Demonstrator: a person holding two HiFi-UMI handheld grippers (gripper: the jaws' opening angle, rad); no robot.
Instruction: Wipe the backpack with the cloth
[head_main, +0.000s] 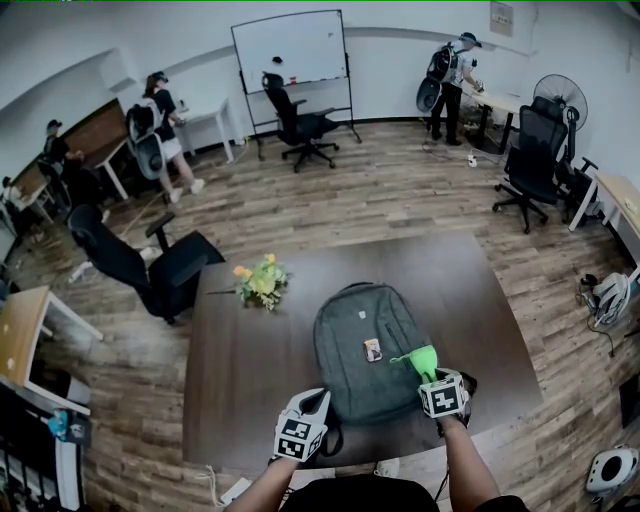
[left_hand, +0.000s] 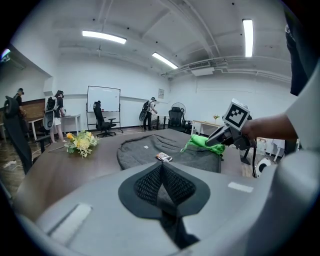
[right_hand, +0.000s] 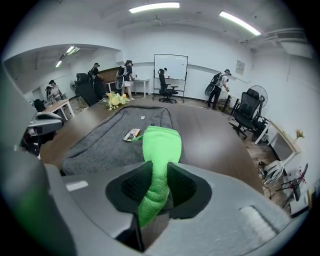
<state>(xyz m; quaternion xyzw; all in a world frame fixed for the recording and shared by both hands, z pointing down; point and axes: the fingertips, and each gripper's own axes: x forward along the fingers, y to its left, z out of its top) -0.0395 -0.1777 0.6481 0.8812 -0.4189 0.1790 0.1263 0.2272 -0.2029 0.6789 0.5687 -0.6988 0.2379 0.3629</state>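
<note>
A grey backpack (head_main: 368, 345) lies flat on the dark brown table (head_main: 240, 370), with a small tag (head_main: 372, 349) on its front. My right gripper (head_main: 432, 372) is shut on a bright green cloth (head_main: 420, 358), which hangs over the backpack's right side; the cloth (right_hand: 159, 150) runs out between the jaws toward the backpack (right_hand: 110, 137). My left gripper (head_main: 318, 405) is shut with nothing in it, at the backpack's near left corner. In the left gripper view the backpack (left_hand: 150, 150), the cloth (left_hand: 202, 143) and the right gripper (left_hand: 224, 136) show ahead.
A bunch of yellow flowers (head_main: 262, 281) lies on the table left of the backpack. Black office chairs (head_main: 150, 265) stand around the table. A whiteboard (head_main: 290, 48) and several people are at the room's far walls. A fan (head_main: 560, 95) stands at the right.
</note>
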